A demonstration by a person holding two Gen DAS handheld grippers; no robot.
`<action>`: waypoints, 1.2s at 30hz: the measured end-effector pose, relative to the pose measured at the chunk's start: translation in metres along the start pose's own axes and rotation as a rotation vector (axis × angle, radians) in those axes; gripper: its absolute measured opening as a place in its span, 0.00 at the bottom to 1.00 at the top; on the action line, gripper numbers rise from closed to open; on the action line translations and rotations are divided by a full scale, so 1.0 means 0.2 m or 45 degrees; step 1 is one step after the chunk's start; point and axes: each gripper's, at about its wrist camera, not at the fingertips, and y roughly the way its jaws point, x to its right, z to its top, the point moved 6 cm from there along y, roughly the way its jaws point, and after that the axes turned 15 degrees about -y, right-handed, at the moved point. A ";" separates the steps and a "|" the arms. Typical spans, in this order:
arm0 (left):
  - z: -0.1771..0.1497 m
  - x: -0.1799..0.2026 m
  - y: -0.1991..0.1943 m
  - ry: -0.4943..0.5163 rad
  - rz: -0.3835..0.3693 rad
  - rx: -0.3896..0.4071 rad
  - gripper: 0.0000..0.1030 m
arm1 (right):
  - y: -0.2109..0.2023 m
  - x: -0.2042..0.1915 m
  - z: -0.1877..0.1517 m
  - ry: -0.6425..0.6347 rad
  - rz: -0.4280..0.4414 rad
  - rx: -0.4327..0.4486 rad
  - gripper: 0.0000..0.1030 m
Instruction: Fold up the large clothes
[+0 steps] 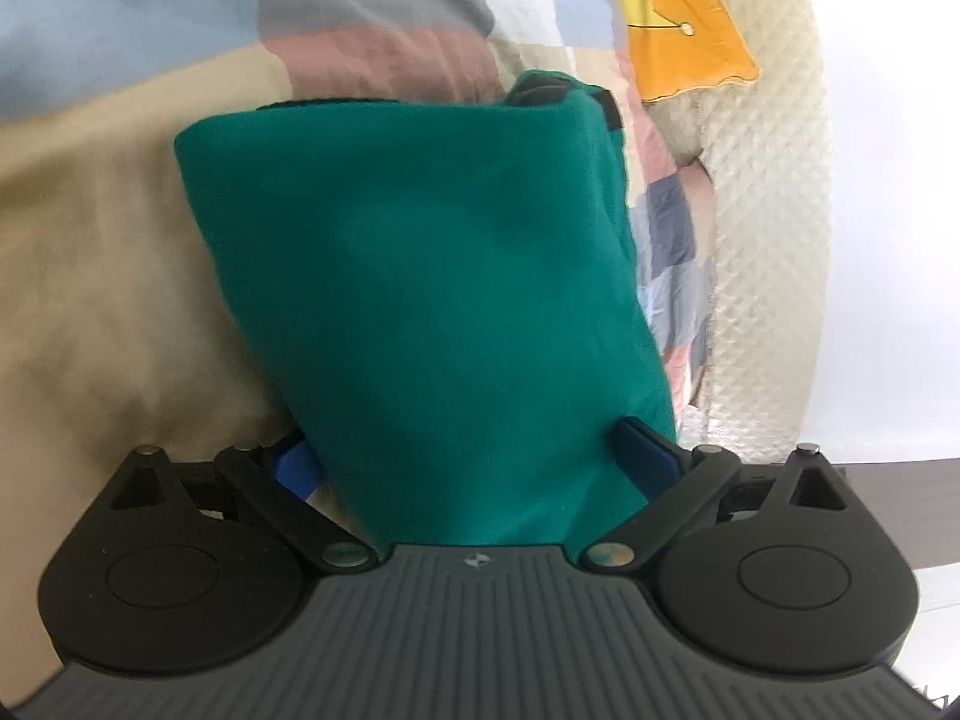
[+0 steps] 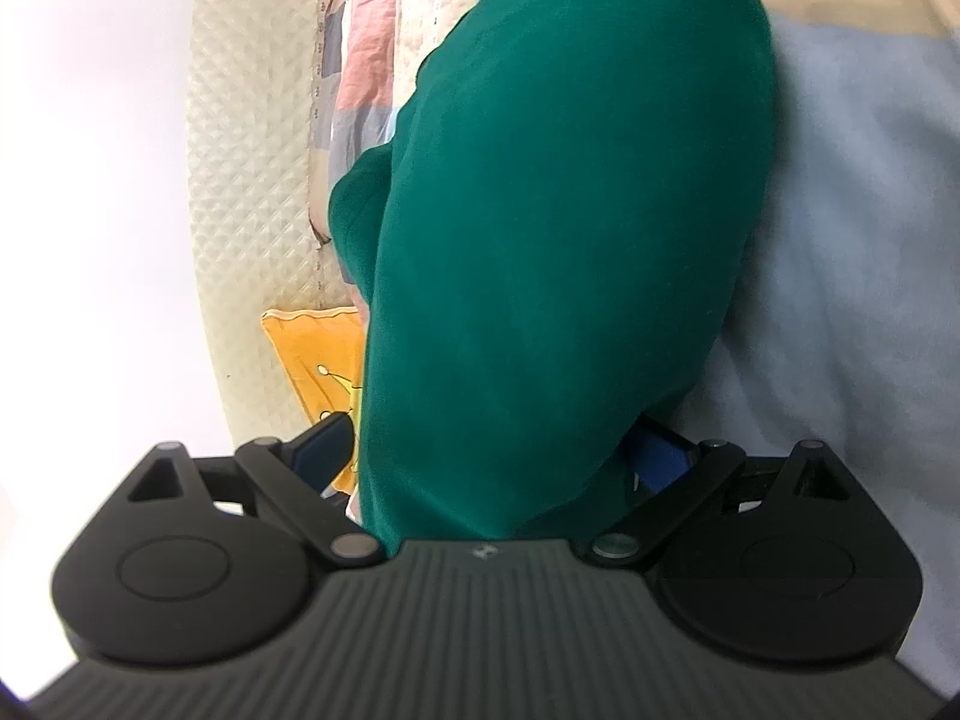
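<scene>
A folded green garment (image 1: 420, 276) lies on a patchwork quilt (image 1: 90, 252) and fills the middle of both views. My left gripper (image 1: 468, 450) has its jaws wide apart. Both blue pads (image 1: 645, 450) press on the near end of the bundle, one on each side. In the right wrist view the same green garment (image 2: 558, 210) bulges up between the jaws of my right gripper (image 2: 492, 450). Those jaws stand very wide, and the blue pads (image 2: 660, 456) sit beside the cloth without squeezing it. The garment's near end is hidden behind both gripper bodies.
An orange and yellow cushion (image 1: 684, 18) lies beside the garment, also visible as the cushion (image 2: 312, 354) at lower left. A cream textured mattress edge (image 1: 762, 240) borders the quilt, with a white wall beyond. The light blue quilt patch (image 2: 858, 240) lies to the right.
</scene>
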 end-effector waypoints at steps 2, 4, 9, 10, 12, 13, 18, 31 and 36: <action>0.01 0.01 0.02 -0.010 0.002 0.010 0.88 | 0.00 0.00 0.00 -0.003 -0.010 0.001 0.96; 0.02 0.01 0.02 -0.014 0.000 0.018 0.78 | 0.02 -0.01 0.00 -0.023 -0.019 -0.004 0.96; 0.02 0.04 0.03 0.090 0.045 0.063 0.43 | 0.09 0.00 0.00 -0.078 -0.071 -0.041 0.96; 0.01 0.06 0.02 0.118 0.038 0.077 0.36 | 0.10 0.02 0.01 -0.048 -0.062 -0.034 0.96; 0.00 0.10 0.01 0.191 0.022 0.098 0.30 | 0.11 0.04 0.02 -0.008 -0.049 -0.027 0.95; -0.01 0.12 0.00 0.223 0.019 0.107 0.28 | 0.11 0.03 0.02 -0.014 -0.049 -0.028 0.89; -0.04 0.16 -0.02 0.286 0.001 0.131 0.25 | 0.07 -0.01 0.03 -0.105 -0.070 -0.037 0.59; -0.10 0.31 -0.14 0.496 -0.137 0.226 0.23 | -0.10 -0.25 0.01 -0.348 0.063 0.015 0.32; -0.12 0.34 -0.23 0.518 -0.139 0.213 0.23 | -0.18 -0.30 -0.01 -0.422 0.064 -0.026 0.30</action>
